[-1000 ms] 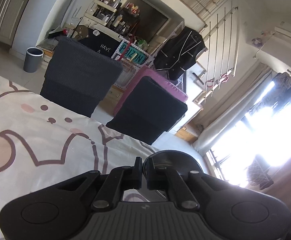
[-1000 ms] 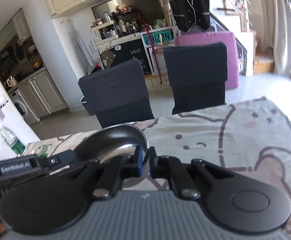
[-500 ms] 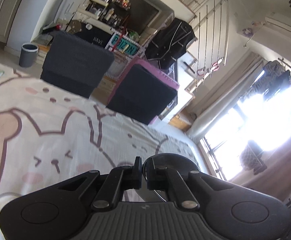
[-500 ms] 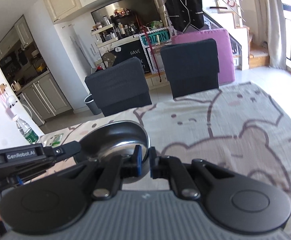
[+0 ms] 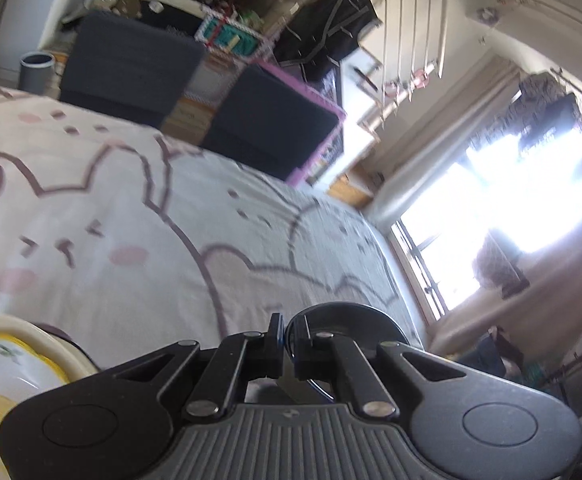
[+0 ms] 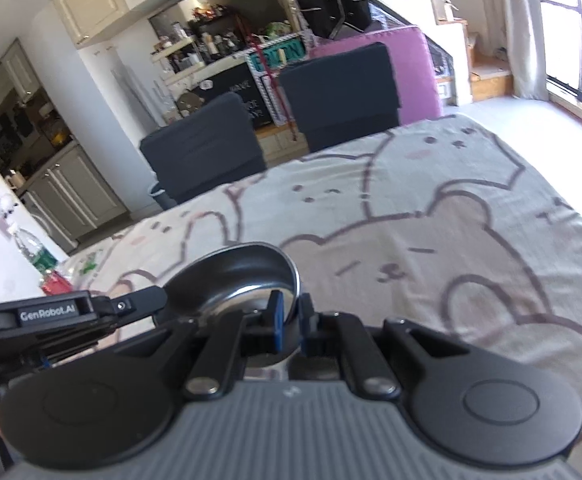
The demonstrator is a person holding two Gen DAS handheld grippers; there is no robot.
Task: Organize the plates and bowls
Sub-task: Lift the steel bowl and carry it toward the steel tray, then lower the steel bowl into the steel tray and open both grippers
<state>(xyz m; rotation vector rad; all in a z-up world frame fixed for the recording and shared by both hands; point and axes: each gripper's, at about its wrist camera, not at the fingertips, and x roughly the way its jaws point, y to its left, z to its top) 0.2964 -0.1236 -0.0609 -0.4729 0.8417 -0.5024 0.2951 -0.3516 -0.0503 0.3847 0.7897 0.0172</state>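
Note:
A shiny metal bowl [image 6: 243, 276] is held by both grippers above the bear-print tablecloth [image 6: 431, 216]. My right gripper [image 6: 289, 320] is shut on its near rim. The other gripper's black body [image 6: 71, 316] holds the bowl's left side. In the left wrist view my left gripper [image 5: 287, 338] is shut on the same bowl's dark rim [image 5: 355, 320]. A white bowl with yellow flowers and a cream rim [image 5: 15, 364] sits at the lower left of that view.
Two dark chairs [image 6: 283, 128] stand at the table's far edge, with a pink cushion [image 6: 415, 68] behind. A water bottle [image 6: 35, 252] and a red item [image 6: 55, 282] are at the table's left end. A bright window [image 5: 511, 208] lies to the right.
Both grippers have tilted down towards the table with the metal bowl between them. The white flowered bowl has come into the left wrist view at the lower left.

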